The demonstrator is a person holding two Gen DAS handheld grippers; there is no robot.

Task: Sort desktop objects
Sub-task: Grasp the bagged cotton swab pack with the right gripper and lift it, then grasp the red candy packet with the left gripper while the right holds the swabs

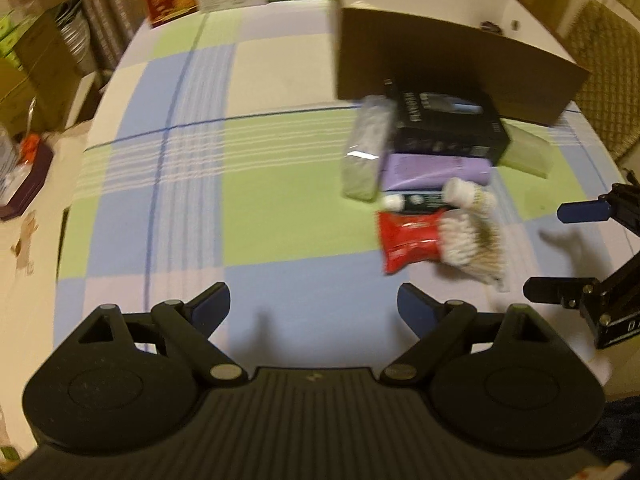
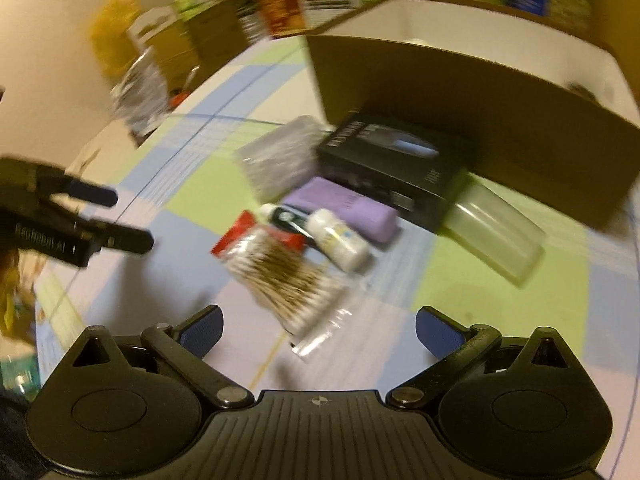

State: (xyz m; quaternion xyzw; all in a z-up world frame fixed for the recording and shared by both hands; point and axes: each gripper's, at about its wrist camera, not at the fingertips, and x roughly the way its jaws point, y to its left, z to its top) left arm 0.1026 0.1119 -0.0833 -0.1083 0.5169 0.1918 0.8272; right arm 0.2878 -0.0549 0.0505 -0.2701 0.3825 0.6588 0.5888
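Cotton swabs in a clear bag [image 2: 286, 276] lie at the near edge of a small heap on the checked surface [image 1: 280, 208], straight ahead of the right gripper [image 2: 319, 330] and just beyond its jaws, which stand wide with nothing between them; the bag's long axis runs slantwise from the far left toward the jaws' right side; behind it lie a red packet [image 2: 240, 232], a white bottle [image 2: 340, 240], a purple box [image 2: 352, 210], a black box [image 2: 388, 168] and a clear case [image 2: 496, 232], with a big cardboard box [image 2: 460, 108] beyond; the left gripper [image 1: 314, 306] also has wide, empty jaws, and from it the heap lies ahead and off to the right, farther away; the right hand looks nearer the swabs, so the first pick probably falls to it; blur hides the finer detail.
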